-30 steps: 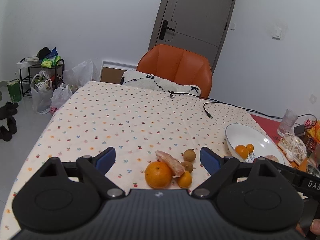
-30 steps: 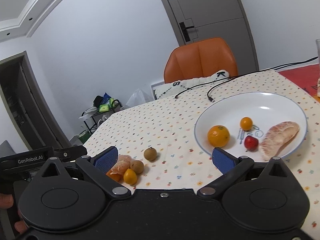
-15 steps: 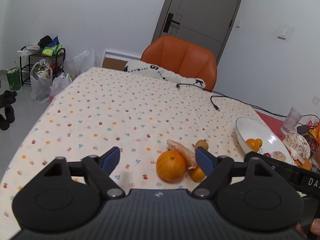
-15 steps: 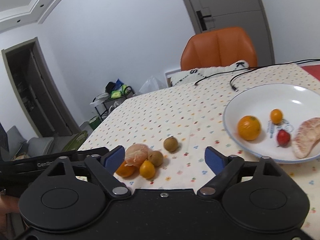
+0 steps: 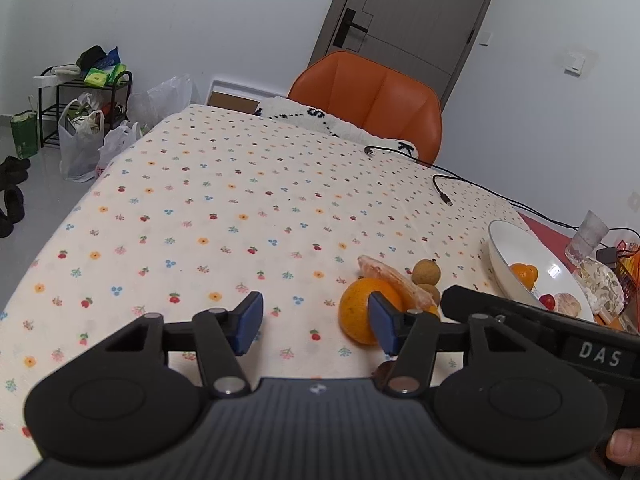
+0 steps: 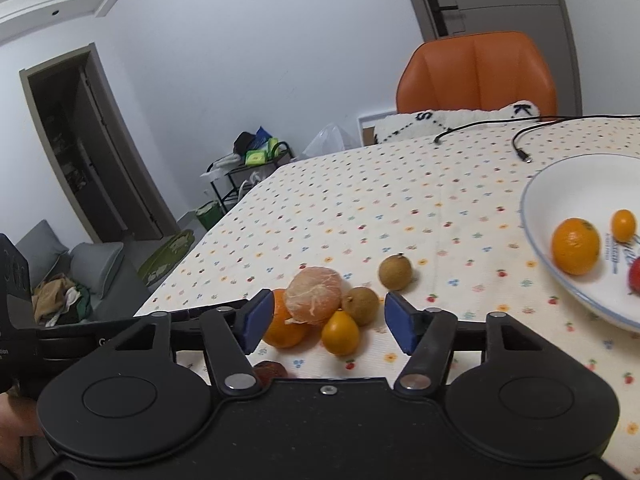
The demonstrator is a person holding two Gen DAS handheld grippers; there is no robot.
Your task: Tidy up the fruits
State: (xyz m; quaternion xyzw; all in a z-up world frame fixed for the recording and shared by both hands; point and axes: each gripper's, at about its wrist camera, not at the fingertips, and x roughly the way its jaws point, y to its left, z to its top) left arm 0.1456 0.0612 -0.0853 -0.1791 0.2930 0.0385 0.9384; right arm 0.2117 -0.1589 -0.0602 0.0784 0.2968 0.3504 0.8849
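the left gripper [image 5: 315, 326] is held low over the flowered tablecloth [image 5: 224, 208], its two blue fingers [image 5: 249, 322] spread apart with nothing between them. its right finger stands in front of the big orange [image 5: 360, 314], which lies on the cloth just beside it; i cannot tell if they touch. behind the orange lies a peeled citrus piece [image 5: 390, 278], and further back a brown longan [image 5: 426, 272].

the right gripper [image 6: 326, 322] is also spread wide and holds nothing. in its view the fruit heap sits just past the finger tips: the orange [image 6: 282, 330] at the left, partly hidden by the left finger, the peeled citrus piece [image 6: 316, 295] leaning on top of it, a small yellow kumquat [image 6: 341, 333] in front, and a second brown longan [image 6: 360, 306] touching the peeled piece. the first longan [image 6: 395, 273] lies a little apart, to the right. a dark reddish fruit [image 6: 271, 370] shows close under the gripper body.

at the far right stands the white plate [image 6: 536, 200], well apart from the heap. in it are an orange mandarin [image 6: 576, 246], a small kumquat [image 6: 623, 225] and a red fruit [image 6: 635, 280] at the picture's edge.
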